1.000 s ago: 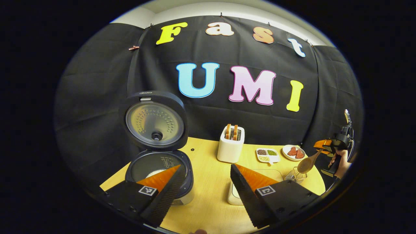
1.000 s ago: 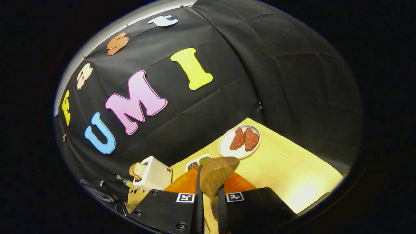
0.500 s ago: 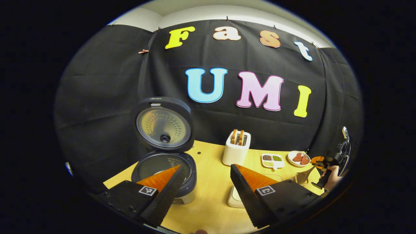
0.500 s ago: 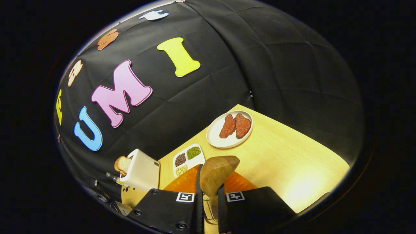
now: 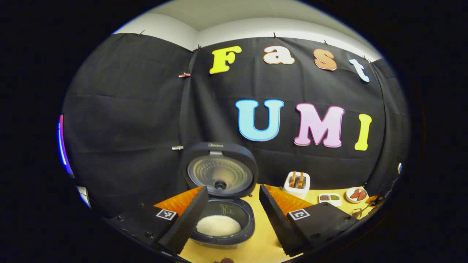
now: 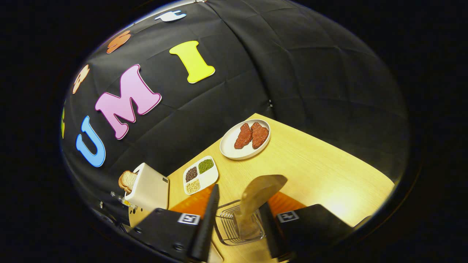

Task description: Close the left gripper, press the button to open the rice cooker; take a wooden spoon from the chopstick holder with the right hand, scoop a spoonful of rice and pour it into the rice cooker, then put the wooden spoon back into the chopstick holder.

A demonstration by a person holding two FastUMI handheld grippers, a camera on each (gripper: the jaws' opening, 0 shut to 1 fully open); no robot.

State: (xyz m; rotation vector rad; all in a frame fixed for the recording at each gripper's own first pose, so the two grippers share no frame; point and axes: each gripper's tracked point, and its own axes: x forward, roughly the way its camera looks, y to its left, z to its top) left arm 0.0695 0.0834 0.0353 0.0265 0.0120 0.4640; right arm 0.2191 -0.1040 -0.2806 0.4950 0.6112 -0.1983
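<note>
The table [image 6: 314, 171] is the largest thing before me, pale wood running from 6 to 3 o'clock in the right gripper view. The rice cooker [image 5: 223, 223] sits at 6 o'clock in the left gripper view, lid [image 5: 219, 171] standing upright behind the pot, a mound of white rice [image 5: 218, 225] in the bowl. My left gripper [image 5: 234, 219] hangs just in front of it with fingers spread wide, holding nothing, the cooker framed between them. The toaster [image 6: 148, 190] stands at 8 o'clock in the right gripper view, a slice of bread sticking out. A plate [image 6: 228, 148] with two reddish pieces lies at 12 o'clock of centre, the divided dish [image 6: 202, 174] of grains between it and the toaster. My right gripper [image 6: 237, 223] is parted, fingers on either side of the wire chopstick holder [image 6: 230, 228]. The wooden spoon [image 6: 256, 197] stands in that holder, bowl up, tilted; neither finger touches it.
</note>
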